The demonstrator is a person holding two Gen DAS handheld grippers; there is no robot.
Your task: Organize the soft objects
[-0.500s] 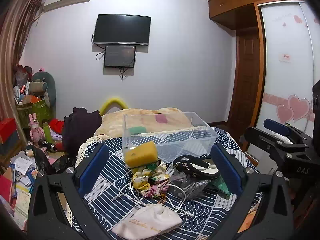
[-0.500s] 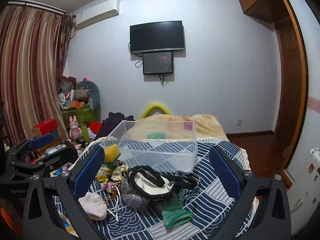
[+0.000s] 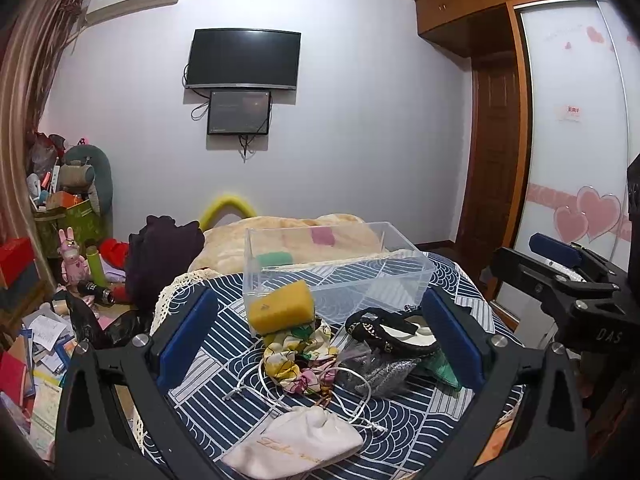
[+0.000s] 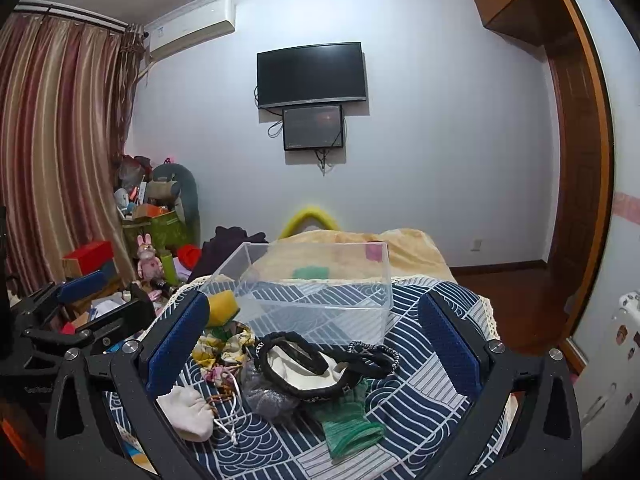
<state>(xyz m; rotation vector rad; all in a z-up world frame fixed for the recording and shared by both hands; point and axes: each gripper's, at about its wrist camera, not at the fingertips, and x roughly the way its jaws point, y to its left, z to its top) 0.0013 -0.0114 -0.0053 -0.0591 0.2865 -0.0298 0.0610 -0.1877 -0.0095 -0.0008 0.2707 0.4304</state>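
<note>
While both tools hang above the near edge of the desk point(image 3: 224, 328), which wears a navy patterned cloth, the left gripper point(image 3: 320, 340) has its blue pads spread wide with nothing between them, and the right gripper point(image 4: 312, 344) is likewise parted and empty. The soft things lie in a loose heap in front of a clear plastic box point(image 3: 340, 268), which looks empty. A yellow sponge point(image 3: 280, 308) leans against the box's near left corner, its long axis running roughly left to right and its broad face tilted toward the camera; it should be light and springy, best pinched across its short thickness. Just in front of it sits a floral fabric pouch point(image 3: 298, 354), crumpled, with no clear direction. A white drawstring bag point(image 3: 296, 446) lies nearest the left camera, its cords trailing back toward the heap; it is limp and should be gathered at the bunched neck, though the cords may snag neighbours. To the right, a black-trimmed pouch point(image 4: 304, 368) rests on a grey glittery piece point(image 4: 268, 396), and a green ribbed cloth point(image 4: 348, 420) points its long axis toward the viewer. All would likely sag when lifted, so a grasp near the middle seems wise.
</note>
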